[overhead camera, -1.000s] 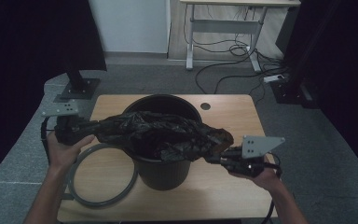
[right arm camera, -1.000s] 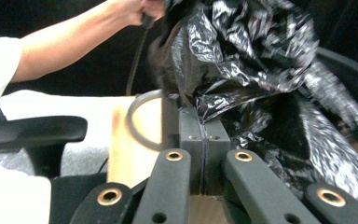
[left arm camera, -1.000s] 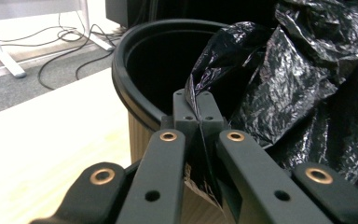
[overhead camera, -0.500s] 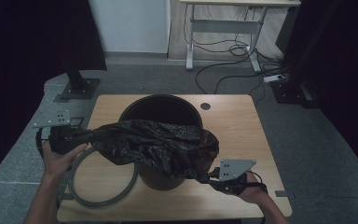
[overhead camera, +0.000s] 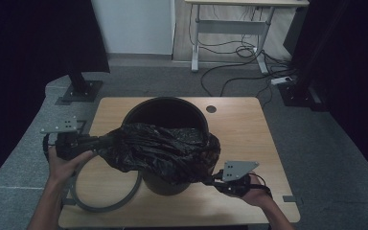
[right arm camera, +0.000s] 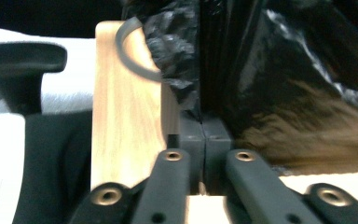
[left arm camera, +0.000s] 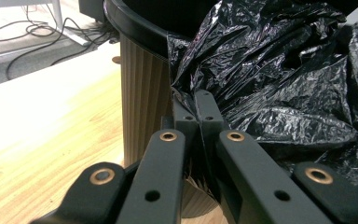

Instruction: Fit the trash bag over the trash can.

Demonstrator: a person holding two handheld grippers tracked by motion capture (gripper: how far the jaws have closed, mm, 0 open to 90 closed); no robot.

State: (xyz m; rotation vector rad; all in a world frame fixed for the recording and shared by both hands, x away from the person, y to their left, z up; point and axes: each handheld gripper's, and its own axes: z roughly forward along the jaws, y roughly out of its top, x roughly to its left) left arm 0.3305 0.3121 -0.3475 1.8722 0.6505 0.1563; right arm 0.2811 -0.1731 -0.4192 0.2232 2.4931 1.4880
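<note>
**Two grippers, one flimsy bag, halfway onto the bin**

Two pinches on one sheet of thin black film. The bag lies draped over the near half of the bin, which stands mid-table. The bag bunches over the front rim and sags down the front wall, and the far half of the mouth is uncovered.

The left gripper comes in from the bin's left. Its jaws are fully closed on a crumpled fold of the bag's edge, just beside the ribbed wall and below the rim. The right gripper sits low at the bin's near right, by the base. Its jaws have just been opening, yet in its own view the pads look all but together, with a wisp of film caught at their tips. That looks like a grip on the way out.

How will it handle? It looks feather-light, limp and slick, with no stiffness at all. It goes wherever it is pulled and collapses once released. It could stretch or tear if hauled hard against the rim. A thin single layer may slide out of the pads, so a gathered fold of the hem is the safer bite.

The best hold is the bag's open edge, with the hands on opposite sides, so the hem can be spread and hooked over the rim. The bin itself looks rigid and steady enough to pull against. A grey ring lies flat on the table to the bin's left, apart from the bag.
</note>
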